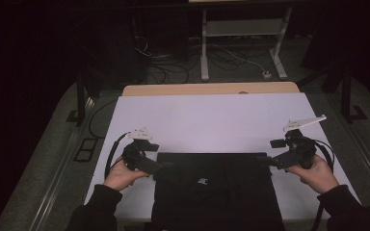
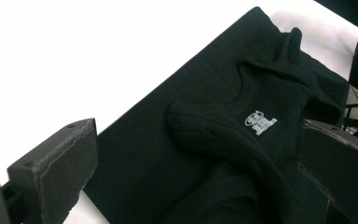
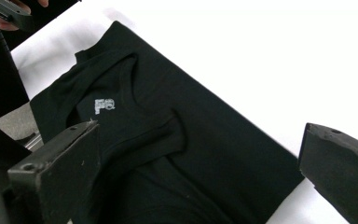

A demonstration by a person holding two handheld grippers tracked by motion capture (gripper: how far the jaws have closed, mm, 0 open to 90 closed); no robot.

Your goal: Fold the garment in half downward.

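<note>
Folding looks under way: black shirt (image 1: pixel 217 190) lies flat at the counter's (image 1: pixel 212 120) near edge, left tool (image 1: pixel 158 169) and right tool (image 1: pixel 268 161) released at its far corners, each needing to pinch a corner next

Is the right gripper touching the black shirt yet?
Cannot tell. In the right gripper view the right gripper stands open around the black shirt corner, but no contact or gap shows plainly.

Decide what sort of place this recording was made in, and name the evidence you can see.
Probably a lab or recording workspace, not a home: a white-covered table on a dark floor, loose cables around a bare metal stand, and a black shirt laid out between the hand-held grippers.
</note>
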